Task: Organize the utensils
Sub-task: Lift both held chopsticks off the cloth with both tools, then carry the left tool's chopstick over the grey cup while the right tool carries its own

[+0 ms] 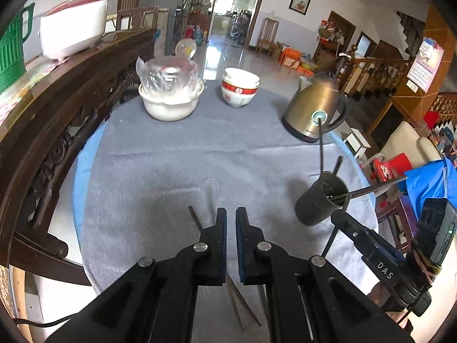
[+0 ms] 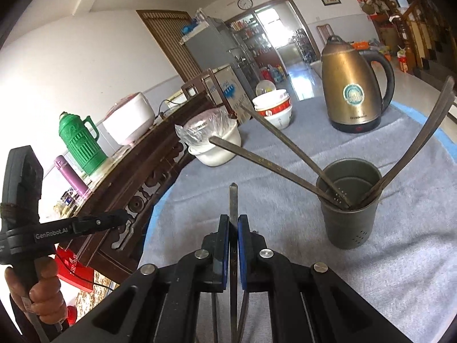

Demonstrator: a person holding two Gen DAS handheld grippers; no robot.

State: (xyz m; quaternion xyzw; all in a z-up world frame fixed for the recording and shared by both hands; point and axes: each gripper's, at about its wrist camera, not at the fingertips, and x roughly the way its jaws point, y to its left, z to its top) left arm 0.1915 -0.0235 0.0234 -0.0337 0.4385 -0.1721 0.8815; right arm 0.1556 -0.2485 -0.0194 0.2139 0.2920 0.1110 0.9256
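A dark grey utensil cup (image 2: 350,223) stands on the grey tablecloth with several long chopsticks (image 2: 285,171) leaning out of it. My right gripper (image 2: 233,220) is shut on a chopstick (image 2: 233,200) whose tip pokes out past the pads, to the left of the cup. From the left wrist, that right gripper (image 1: 341,211) sits at the cup (image 1: 317,208) rim, its chopstick (image 1: 377,186) slanting to the right. My left gripper (image 1: 231,214) hangs above the cloth, pads nearly together with nothing seen between them. A dark chopstick (image 1: 195,217) runs under its left finger; whether they touch is unclear.
A brass electric kettle (image 1: 311,108) stands behind the cup. Stacked red-and-white bowls (image 1: 240,88) and a white bowl with a plastic bag (image 1: 170,100) sit at the far edge. A carved wooden sideboard (image 1: 71,100) borders the table's left, bearing a green flask (image 2: 80,140).
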